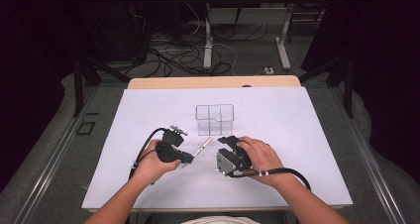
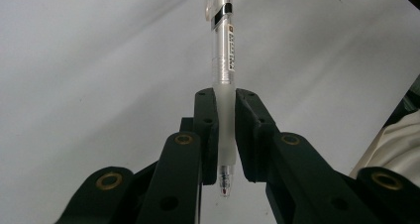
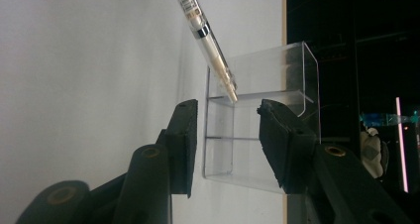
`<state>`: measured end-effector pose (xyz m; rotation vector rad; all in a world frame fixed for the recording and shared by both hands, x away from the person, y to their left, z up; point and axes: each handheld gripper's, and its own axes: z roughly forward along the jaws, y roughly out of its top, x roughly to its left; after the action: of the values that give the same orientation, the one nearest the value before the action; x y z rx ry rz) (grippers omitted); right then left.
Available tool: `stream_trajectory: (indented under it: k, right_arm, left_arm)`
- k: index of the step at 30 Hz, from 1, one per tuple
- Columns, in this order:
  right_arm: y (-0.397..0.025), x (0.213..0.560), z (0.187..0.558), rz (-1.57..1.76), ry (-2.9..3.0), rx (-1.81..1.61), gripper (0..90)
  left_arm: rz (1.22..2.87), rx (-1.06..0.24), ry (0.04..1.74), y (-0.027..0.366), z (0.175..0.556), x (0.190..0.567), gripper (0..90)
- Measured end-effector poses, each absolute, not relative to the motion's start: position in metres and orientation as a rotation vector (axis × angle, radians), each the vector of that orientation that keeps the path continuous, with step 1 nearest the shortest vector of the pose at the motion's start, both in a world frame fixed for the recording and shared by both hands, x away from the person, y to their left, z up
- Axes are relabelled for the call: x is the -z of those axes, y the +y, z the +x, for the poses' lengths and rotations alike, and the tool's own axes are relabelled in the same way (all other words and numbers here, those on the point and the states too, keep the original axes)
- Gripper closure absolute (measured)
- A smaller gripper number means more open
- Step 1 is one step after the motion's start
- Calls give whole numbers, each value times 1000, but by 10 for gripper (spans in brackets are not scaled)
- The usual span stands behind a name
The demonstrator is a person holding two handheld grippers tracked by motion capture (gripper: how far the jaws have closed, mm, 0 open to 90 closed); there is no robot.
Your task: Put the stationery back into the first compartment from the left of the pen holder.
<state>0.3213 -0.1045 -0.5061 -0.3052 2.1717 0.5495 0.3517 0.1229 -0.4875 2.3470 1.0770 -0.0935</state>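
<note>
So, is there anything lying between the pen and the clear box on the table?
No. In the high view, only bare white table separates the pen, clamped by the left gripper, from the clear box.

The place looks like a lab or recording studio set up for handling trials. A wooden table (image 1: 213,82) is covered by a plain white sheet (image 1: 277,135) and stands on grey carpet (image 1: 59,135). Black curtains (image 1: 381,60) and a dark metal frame (image 1: 78,80) close it in on both sides. Behind it, loose cables (image 1: 173,55) sprawl on the floor around the white legs of another desk (image 1: 283,45). A clear plastic organiser (image 1: 214,119) sits mid-table.
</note>
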Motion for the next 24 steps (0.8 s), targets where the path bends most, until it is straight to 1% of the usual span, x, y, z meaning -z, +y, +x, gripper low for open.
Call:
stream_trajectory:
  k: [11, 24]
  right_arm:
    - [-96, 514, 314, -427, 2133, -506, 641]
    - [-89, 522, 308, -514, 2155, -436, 688]
  left_arm:
    - [2375, 122, 1068, 114, 349, 492, 801]
    - [2402, 138, 1003, 103, 341, 496, 801]
